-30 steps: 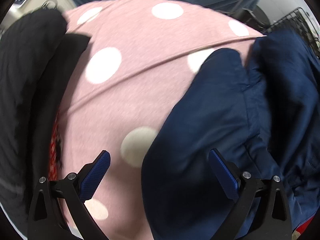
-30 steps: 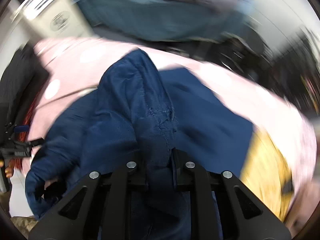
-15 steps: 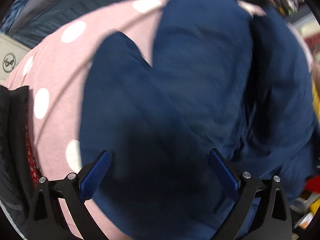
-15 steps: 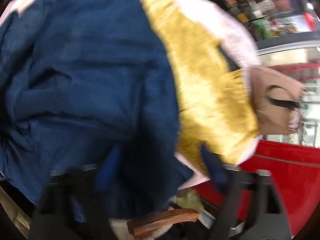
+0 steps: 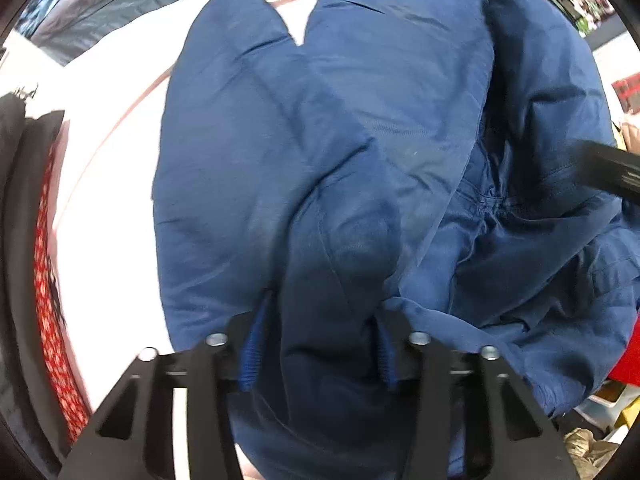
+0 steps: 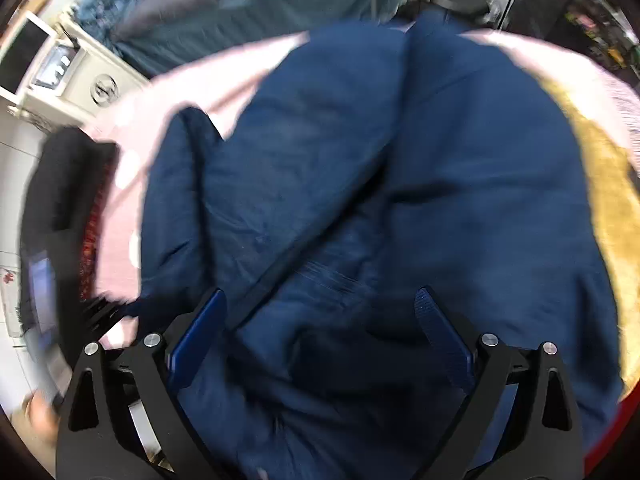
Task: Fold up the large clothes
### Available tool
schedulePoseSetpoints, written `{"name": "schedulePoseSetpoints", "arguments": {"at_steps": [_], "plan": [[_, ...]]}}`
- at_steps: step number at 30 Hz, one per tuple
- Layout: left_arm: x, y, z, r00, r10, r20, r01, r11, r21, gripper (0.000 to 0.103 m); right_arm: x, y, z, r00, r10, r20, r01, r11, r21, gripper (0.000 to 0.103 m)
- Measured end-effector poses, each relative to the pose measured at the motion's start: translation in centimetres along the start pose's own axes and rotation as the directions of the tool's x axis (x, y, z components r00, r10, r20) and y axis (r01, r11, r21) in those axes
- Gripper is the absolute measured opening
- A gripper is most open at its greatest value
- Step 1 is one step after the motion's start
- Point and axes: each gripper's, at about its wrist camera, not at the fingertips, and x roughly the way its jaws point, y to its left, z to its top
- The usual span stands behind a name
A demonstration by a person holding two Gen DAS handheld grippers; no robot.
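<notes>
Left gripper [image 5: 318, 344] fingers closing, pinching a fold of the navy garment [image 5: 360, 140]. Right gripper [image 6: 320, 332] fingers opening wide above it, gripping nothing.

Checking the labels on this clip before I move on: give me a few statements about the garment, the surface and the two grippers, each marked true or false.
1. A fold of the navy garment sits between the left gripper pads. True; the jaws are closing on it.
2. The right gripper is clamped shut on the fabric. False: its pads stand wide apart above the cloth, jaws still opening.
3. The garment lies on a pink cover. True.
4. The garment is red. False: it is navy blue.
5. A yellow patch shows past the garment's edge in the right wrist view. True.
</notes>
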Motion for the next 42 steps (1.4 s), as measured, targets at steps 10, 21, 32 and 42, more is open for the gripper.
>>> {"name": "schedulePoseSetpoints", "arguments": {"at_steps": [10, 21, 32, 42], "plan": [[-1.8, 4.3, -4.1, 0.999, -0.026, 0.031, 0.031, 0.989, -0.144, 0.012, 7.9, 2.4, 0.5, 0.979, 0.173, -0.109, -0.166, 0.984, 0.064, 0.017], [-17.4, 11.4, -6.4, 0.899, 0.237, 0.367, -0.127, 0.945, -0.301, 0.011, -21.9, -0.8, 4.9, 0.766, 0.185, 0.615, -0.156, 0.983, -0.102, 0.008], [-33.6, 15.6, -6.5, 0.643, 0.518, 0.565, -0.292, 0.847, -0.444, 0.011, -35.5, -13.2, 2.8, 0.471, -0.244, 0.847, 0.149, 0.969, 0.196, 0.007], [-24.6, 23.3, -0.1, 0.820, 0.433, 0.374, -0.184, 0.818, -0.545, 0.079, -22.0, -25.4, 5.8, 0.835, -0.069, 0.546, -0.194, 0.892, 0.409, 0.083]]}}
